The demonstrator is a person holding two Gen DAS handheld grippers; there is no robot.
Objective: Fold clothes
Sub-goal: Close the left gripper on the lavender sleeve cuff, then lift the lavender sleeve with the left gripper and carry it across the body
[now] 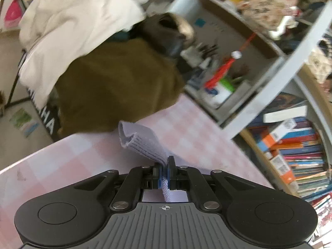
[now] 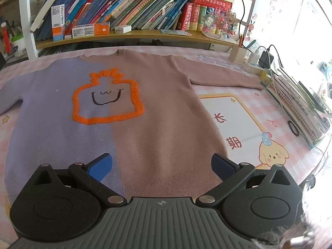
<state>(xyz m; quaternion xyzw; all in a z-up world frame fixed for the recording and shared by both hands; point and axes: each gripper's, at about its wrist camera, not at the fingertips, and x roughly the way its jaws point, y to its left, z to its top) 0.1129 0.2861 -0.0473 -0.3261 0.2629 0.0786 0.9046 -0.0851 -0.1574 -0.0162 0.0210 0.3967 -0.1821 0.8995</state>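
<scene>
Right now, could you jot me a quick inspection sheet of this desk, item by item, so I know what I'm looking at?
Surface: desk under a pink checked mat with a cartoon puppy print.
Job's things: two-tone sweater, lilac and brown, laid flat face up, orange outlined face on the chest; its lilac sleeve is lifted.
Clutter: pen holder, black hair tie, books stacked along the right edge.
Grippers: left gripper fingers shut on the sleeve; right gripper open above the hem.
Cables: chargers and cords at the far right corner.
Surroundings: bookshelf behind the desk; pile of clothes off the left end.
</scene>
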